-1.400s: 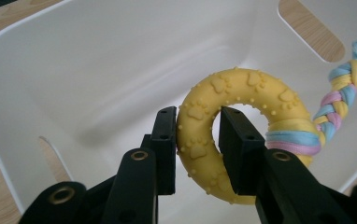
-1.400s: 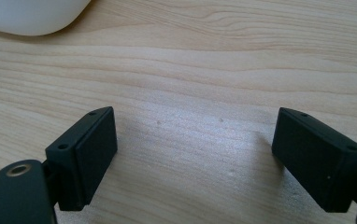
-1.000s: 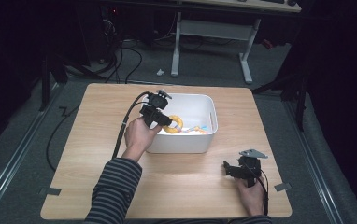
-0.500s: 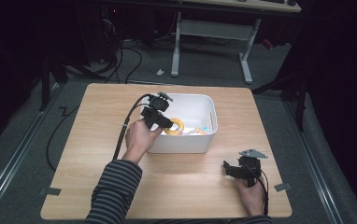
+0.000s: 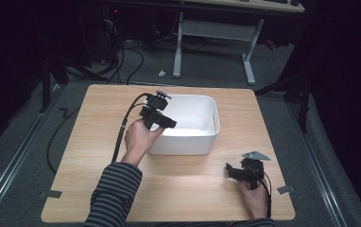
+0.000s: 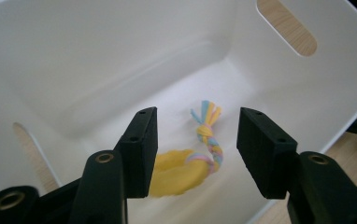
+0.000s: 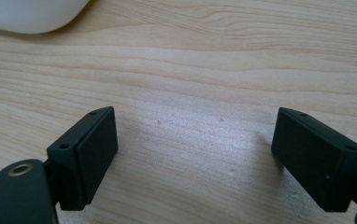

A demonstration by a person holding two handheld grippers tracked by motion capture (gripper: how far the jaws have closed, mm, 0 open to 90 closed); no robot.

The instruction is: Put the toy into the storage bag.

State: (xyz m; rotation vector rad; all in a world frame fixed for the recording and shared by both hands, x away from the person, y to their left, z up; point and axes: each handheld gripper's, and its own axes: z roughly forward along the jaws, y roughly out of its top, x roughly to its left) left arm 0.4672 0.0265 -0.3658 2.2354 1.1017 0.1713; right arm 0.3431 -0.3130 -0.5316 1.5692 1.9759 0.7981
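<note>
The yellow braided rope toy [image 6: 200, 158] already lies on the floor of the white bin [image 5: 202, 144], so the drop looks done; only pulling away seems left. The left tool [image 6: 193, 149] hangs above the bin's near-left rim, jaws spread and empty, the toy below them. The right tool [image 5: 235, 172] rests on the counter [image 5: 98, 142] beyond the bin's near-right corner, wide open, holding nothing.

Rope toy [image 6: 191, 164] inside tub [image 5: 202, 142], tub on table [image 5: 93, 132] centre
</note>
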